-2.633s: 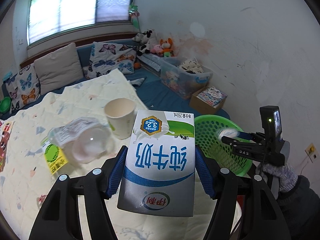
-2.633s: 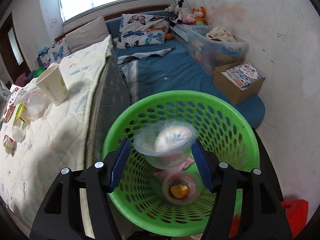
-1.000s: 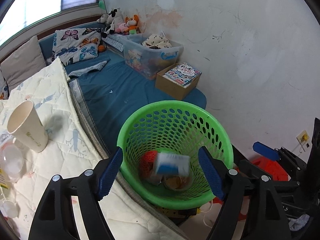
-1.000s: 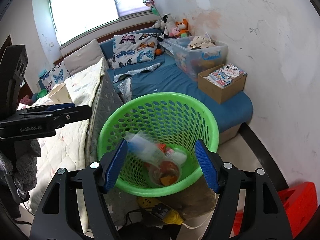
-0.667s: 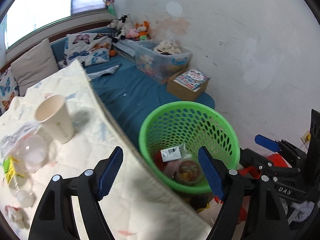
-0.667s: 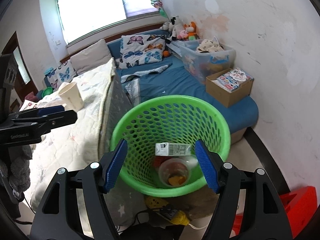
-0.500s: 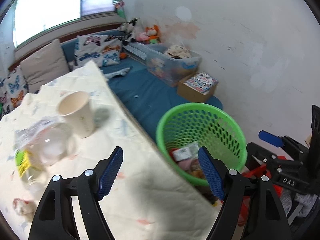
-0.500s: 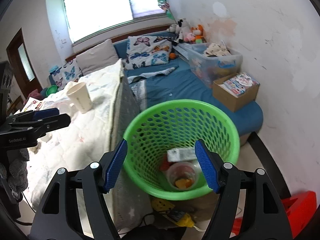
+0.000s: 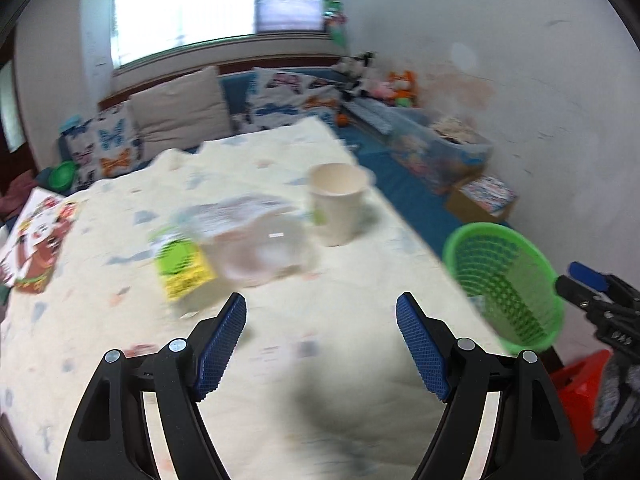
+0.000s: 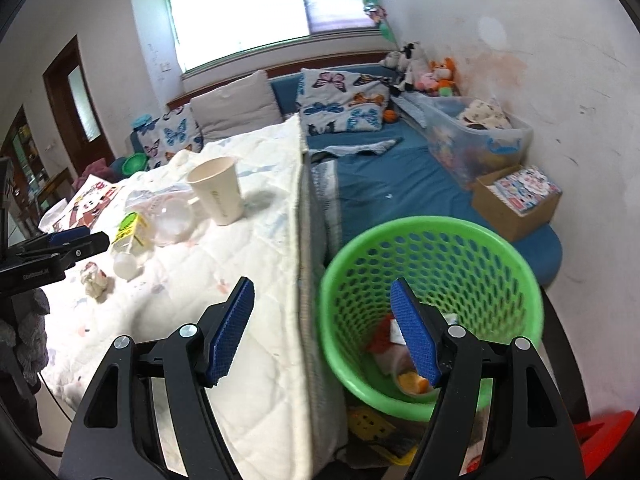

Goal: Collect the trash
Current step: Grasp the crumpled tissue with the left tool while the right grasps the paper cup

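While both tools gape empty, paper cup (image 9: pixel 338 200) upright on quilt (image 9: pixel 280 380).

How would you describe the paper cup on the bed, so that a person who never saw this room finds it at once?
Start from the bed with the cream quilt, beside the green basket. Near the quilt's edge stands the paper cup, upright and open at the top. Its neighbours are a clear plastic lid and a bottle with a yellow-green label, both lying flat; only the cup is opaque, cream, and standing.

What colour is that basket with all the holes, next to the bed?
Bright green. The basket shows best in the right wrist view.
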`<control>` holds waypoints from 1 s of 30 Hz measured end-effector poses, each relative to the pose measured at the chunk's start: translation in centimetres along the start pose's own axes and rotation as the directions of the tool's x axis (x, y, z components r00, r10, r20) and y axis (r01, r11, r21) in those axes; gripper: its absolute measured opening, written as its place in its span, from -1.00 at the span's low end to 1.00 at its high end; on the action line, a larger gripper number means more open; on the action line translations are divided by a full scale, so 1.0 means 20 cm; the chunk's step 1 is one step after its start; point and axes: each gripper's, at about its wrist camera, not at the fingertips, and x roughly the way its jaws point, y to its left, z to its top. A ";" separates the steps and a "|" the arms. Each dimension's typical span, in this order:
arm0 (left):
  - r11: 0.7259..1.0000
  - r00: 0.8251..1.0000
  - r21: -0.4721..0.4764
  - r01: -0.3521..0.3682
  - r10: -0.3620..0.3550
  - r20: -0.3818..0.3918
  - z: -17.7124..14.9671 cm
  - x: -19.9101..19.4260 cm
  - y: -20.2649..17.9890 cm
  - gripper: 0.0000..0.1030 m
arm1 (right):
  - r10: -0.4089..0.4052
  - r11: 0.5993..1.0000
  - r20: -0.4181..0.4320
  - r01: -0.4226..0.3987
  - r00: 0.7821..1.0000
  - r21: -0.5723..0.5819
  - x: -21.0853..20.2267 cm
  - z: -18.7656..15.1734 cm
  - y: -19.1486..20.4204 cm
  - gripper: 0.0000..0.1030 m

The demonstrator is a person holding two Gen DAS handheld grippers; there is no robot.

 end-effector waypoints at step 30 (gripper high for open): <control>0.972 0.986 -0.199 -0.125 0.099 -0.136 -0.31 0.20 0.72 0.31 | 0.150 0.969 -0.081 -0.163 0.985 -0.186 0.32 0.19 0.64 0.38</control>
